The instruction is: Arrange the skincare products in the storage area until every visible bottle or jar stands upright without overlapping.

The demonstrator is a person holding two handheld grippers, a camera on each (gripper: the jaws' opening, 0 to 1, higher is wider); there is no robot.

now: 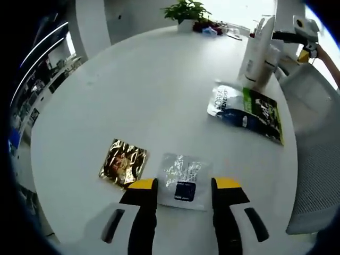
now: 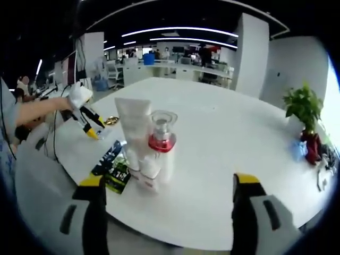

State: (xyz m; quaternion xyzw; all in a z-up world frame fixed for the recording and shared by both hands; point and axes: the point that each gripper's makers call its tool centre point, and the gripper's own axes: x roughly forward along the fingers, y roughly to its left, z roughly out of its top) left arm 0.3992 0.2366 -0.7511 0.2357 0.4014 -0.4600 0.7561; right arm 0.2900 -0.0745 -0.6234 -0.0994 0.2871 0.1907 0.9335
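Left gripper (image 1: 185, 187) open over the flat clear sachet (image 1: 183, 180): thin, slippery, pinch an edge. Right gripper (image 2: 169, 183) open near the upright bottle (image 2: 161, 151), probably rigid and top-heavy; grip mid-body.

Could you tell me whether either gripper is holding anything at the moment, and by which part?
Nothing is held. The left gripper is open above a clear sachet; the right gripper is open before the bottles.

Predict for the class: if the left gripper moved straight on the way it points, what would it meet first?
Probably the clear sachet lying flat on the table, right between the open left gripper jaws; depth is uncertain.
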